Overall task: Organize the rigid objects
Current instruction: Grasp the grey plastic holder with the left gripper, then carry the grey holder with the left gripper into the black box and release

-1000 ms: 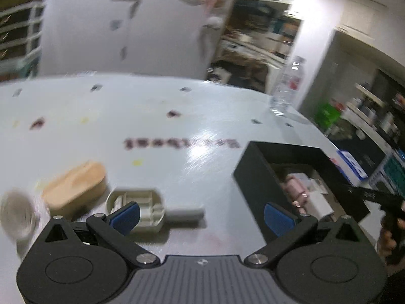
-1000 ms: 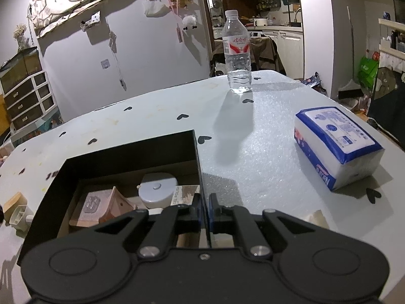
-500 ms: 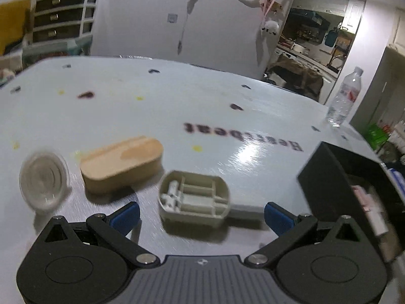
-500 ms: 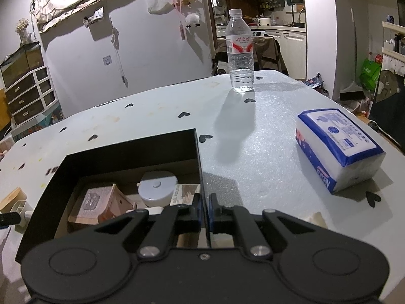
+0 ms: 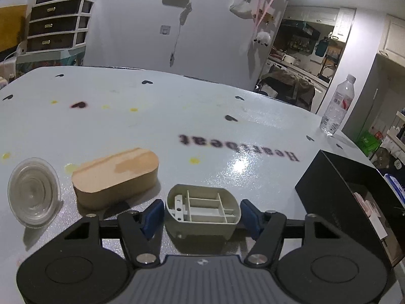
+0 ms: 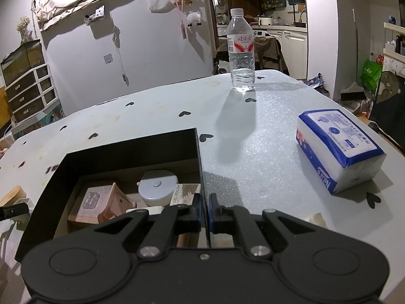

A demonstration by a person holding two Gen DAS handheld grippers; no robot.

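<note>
A grey plastic ribbed part (image 5: 202, 209) lies on the white table between the blue pads of my left gripper (image 5: 201, 216); the jaws stand open, close on either side of it. A wooden oval block (image 5: 115, 177) and a clear round lid (image 5: 33, 198) lie to its left. My right gripper (image 6: 205, 209) is shut on the right wall of the black box (image 6: 126, 149). The box holds a pink house-shaped piece (image 6: 101, 204), a round white case (image 6: 158, 186) and a gel polish carton (image 6: 184, 193). The box also shows in the left wrist view (image 5: 326, 185).
A water bottle (image 6: 240, 53) stands at the table's far edge. A blue and white tissue pack (image 6: 339, 144) lies on the right side of the table. Drawers (image 6: 27, 93) and a wall stand behind the table.
My left gripper has moved forward around the grey part, and its jaws have narrowed towards it. The right gripper has stayed shut on the box wall.
</note>
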